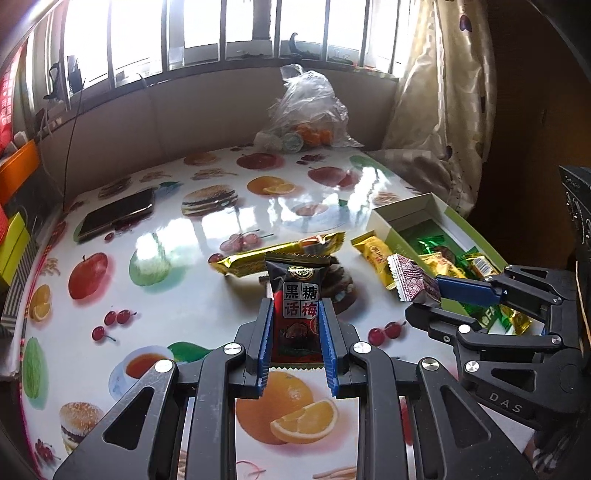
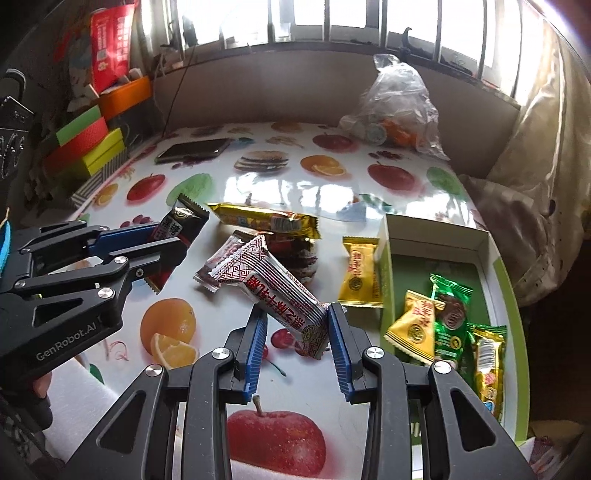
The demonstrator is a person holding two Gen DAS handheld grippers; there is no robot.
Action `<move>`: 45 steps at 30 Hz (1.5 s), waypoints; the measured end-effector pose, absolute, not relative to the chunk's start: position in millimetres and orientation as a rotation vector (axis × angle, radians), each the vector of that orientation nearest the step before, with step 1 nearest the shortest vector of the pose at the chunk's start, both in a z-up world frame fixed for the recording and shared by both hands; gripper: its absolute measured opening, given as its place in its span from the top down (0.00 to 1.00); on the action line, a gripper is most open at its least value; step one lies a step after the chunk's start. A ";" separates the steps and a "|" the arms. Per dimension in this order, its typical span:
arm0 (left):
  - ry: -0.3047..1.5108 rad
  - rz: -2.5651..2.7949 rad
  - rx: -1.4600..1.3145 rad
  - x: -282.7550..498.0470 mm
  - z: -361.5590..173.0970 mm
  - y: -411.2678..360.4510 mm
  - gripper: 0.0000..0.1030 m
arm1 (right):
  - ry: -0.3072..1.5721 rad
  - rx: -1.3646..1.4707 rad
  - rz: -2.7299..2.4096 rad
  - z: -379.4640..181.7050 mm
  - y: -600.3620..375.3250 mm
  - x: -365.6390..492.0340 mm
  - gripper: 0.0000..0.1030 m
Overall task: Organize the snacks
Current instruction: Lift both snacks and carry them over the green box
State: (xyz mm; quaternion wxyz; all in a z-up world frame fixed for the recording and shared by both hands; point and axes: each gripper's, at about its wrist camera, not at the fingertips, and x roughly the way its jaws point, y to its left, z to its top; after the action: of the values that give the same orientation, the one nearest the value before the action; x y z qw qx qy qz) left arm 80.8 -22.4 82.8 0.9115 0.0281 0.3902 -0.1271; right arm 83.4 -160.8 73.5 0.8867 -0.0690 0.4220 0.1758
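White-red snack bar point(image 2: 280, 295): held crosswise in right gripper point(image 2: 297, 334), box point(image 2: 498, 280) at two o'clock.
Left gripper point(image 1: 295, 325) fingers clamp black plum packet point(image 1: 297, 306) upright; right is nearer the box.

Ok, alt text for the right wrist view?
Right tongs hold a white-and-red snack over a fruit-print table; left tongs hold a black packet. A box at right holds four snacks; a gold bar and yellow packet lie loose.

A lived-in home room: fruit-print tablecloth point(image 1: 155, 295), patterned curtain point(image 1: 443, 92) at right, barred window point(image 1: 221, 29) across the top.
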 end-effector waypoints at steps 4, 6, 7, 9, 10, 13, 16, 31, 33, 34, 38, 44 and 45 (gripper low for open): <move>0.798 -0.280 0.062 81.3 86.3 -30.5 0.76 | 0.864 -0.131 0.346 79.1 -169.7 78.9 0.69; 0.797 -0.291 0.063 81.6 87.3 -34.9 0.76 | 0.862 -0.126 0.333 81.2 -175.3 77.5 0.69; 0.796 -0.296 0.065 81.9 87.9 -37.4 0.76 | 0.862 -0.123 0.324 81.8 -178.4 77.0 0.69; 0.793 -0.309 0.067 82.9 89.3 -43.5 0.76 | 0.864 -0.122 0.309 82.2 -183.5 76.5 0.69; 0.792 -0.314 0.068 83.5 89.8 -45.7 0.76 | 0.866 -0.120 0.300 82.6 -186.8 76.1 0.69; 0.790 -0.332 0.071 84.8 91.5 -54.6 0.76 | 0.862 -0.108 0.280 84.9 -195.8 73.4 0.69; 0.789 -0.353 0.074 86.7 92.4 -64.0 0.76 | 0.861 -0.096 0.258 86.7 -206.0 71.5 0.69; 0.788 -0.469 0.107 100.9 96.0 -121.9 0.76 | 0.879 -0.039 0.147 81.1 -258.7 63.0 0.69; 0.792 -0.483 0.111 102.6 94.8 -128.3 0.76 | 0.879 -0.031 0.136 80.6 -265.1 61.8 0.69; 0.793 -0.485 0.114 103.1 94.2 -131.1 0.76 | 0.880 -0.028 0.132 80.2 -267.9 61.8 0.69; 0.795 -0.498 0.123 105.6 93.2 -139.0 0.76 | 0.878 -0.018 0.116 80.2 -278.4 60.0 0.69; 0.803 -0.519 0.136 109.3 91.5 -151.0 0.76 | 0.879 -0.004 0.098 80.4 -287.3 58.8 0.69; 0.803 -0.527 0.136 110.6 91.4 -153.4 0.76 | 0.879 0.000 0.095 80.3 -288.6 58.3 0.68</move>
State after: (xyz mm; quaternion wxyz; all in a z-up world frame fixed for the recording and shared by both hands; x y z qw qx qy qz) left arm 110.6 -153.4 91.4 0.8847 0.0654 0.3859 -0.2531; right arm 58.3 -288.5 80.3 0.9039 0.0001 0.4252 0.0458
